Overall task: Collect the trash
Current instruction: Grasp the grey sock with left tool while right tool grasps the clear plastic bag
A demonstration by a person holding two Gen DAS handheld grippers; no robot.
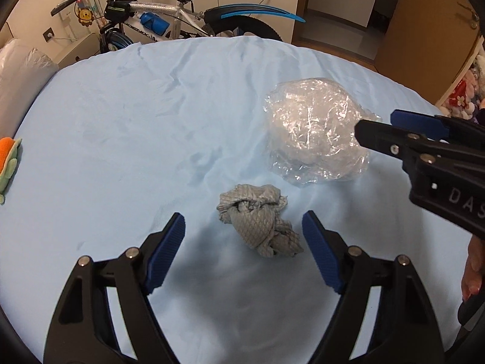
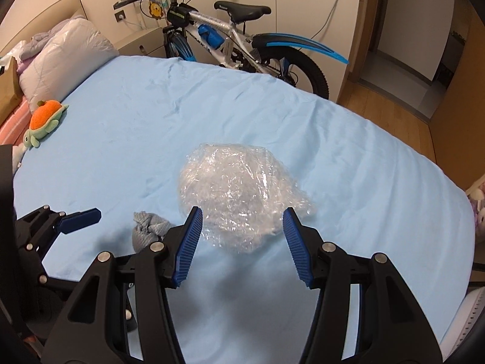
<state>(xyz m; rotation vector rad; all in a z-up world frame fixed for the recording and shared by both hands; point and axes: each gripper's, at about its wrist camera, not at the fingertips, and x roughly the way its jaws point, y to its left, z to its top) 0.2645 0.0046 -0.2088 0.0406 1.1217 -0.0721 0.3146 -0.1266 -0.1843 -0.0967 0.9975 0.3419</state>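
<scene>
Nothing had been collected yet, by the look of it: both pieces of trash lay loose on the light blue bedsheet (image 1: 121, 121), neither pinched. The crumpled grey paper towel (image 1: 257, 221) sat just ahead of the left gripper (image 1: 244, 248), between the lines of its two blue pads (image 1: 166, 254) but touching neither; its jaws stood spread and empty. The wad was lumpy, its long axis running slantwise from the upper left toward the lower right in the left wrist view, with no clear pointing end. The crumpled clear plastic film (image 2: 239, 197) lay just ahead of the right gripper (image 2: 242, 242), whose jaws were likewise spread and empty, the film's near edge showing between the pads. It was a rounded heap, slightly wider than deep, with no real heading. Both grasps and the carrying-off remained. Well beyond the claws leaned a bicycle (image 2: 230, 36); far to their left sat a plush turtle (image 2: 45, 121).
</scene>
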